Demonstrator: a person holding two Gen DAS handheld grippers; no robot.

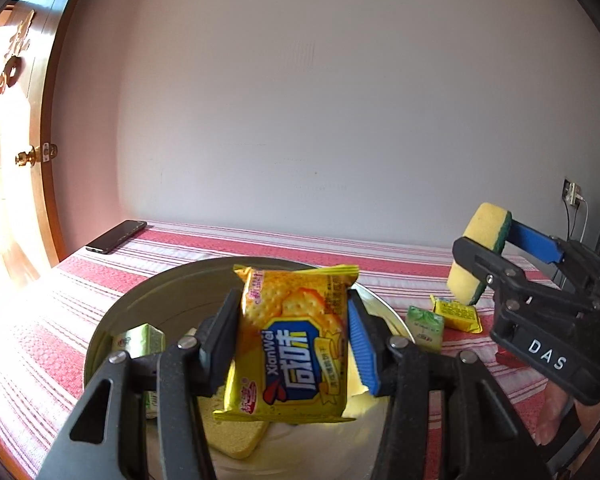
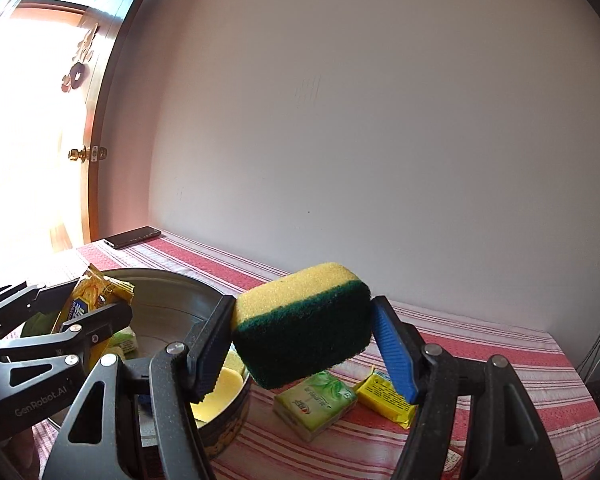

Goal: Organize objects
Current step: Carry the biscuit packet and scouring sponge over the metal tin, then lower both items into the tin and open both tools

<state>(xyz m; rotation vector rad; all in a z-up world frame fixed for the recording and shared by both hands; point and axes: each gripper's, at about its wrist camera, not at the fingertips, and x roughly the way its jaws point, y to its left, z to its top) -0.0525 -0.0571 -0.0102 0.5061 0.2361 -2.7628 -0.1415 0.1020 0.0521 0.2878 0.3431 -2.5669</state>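
Over my round metal tin point(image 1: 112, 312) at the frame's bottom, already holding some yellow pieces, my left fingers point(image 1: 292, 340) clamp a yellow cracker packet point(image 1: 296, 344), my right fingers point(image 2: 304, 344) a yellow-green sponge point(image 2: 300, 324); a green tissue pack point(image 2: 316, 404) and small yellow sachet point(image 2: 384, 400) remain on the striped worktop point(image 2: 480, 364).

Left tool point(image 1: 292, 344), right tool point(image 2: 304, 344): both clamped, raised.
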